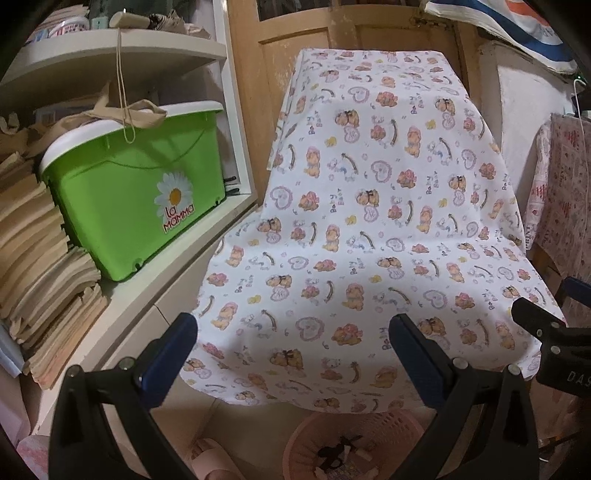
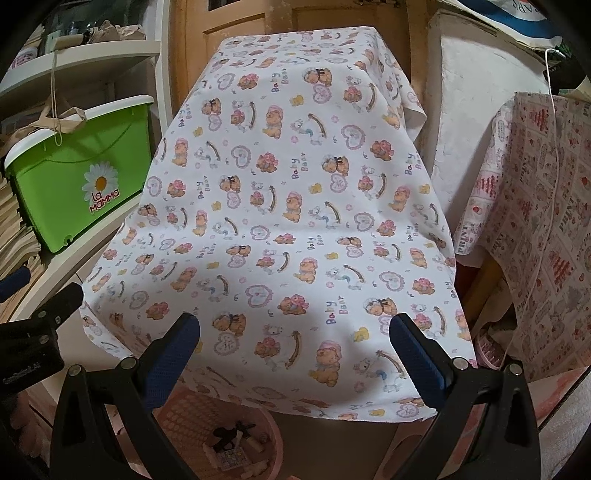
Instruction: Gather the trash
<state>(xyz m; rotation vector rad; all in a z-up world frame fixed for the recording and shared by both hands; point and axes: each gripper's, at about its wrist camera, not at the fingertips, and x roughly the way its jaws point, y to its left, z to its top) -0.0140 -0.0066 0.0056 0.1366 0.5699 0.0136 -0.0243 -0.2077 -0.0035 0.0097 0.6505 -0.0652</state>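
Note:
My left gripper (image 1: 293, 325) is open and holds nothing, hovering over the near edge of a table draped in a white bear-print cloth (image 1: 369, 206). My right gripper (image 2: 295, 323) is also open with nothing in it, beside the left one above the same cloth (image 2: 295, 192). No trash lies on the cloth. Below the table's near edge stands a pink mesh basket (image 1: 388, 421), partly hidden by the cloth. Inside it are a black item and paper scraps (image 2: 232, 439). Part of the right gripper's body (image 1: 550, 332) shows at the right edge of the left wrist view.
A green "la mamma" box (image 1: 129, 192) sits on a white shelf (image 1: 192, 258) to the left, beside stacked papers (image 1: 33, 240). A second table with a pink print cloth (image 2: 546, 229) stands close on the right. A wooden door (image 1: 295, 33) is behind. Pink slippers (image 1: 210, 458) lie on the floor.

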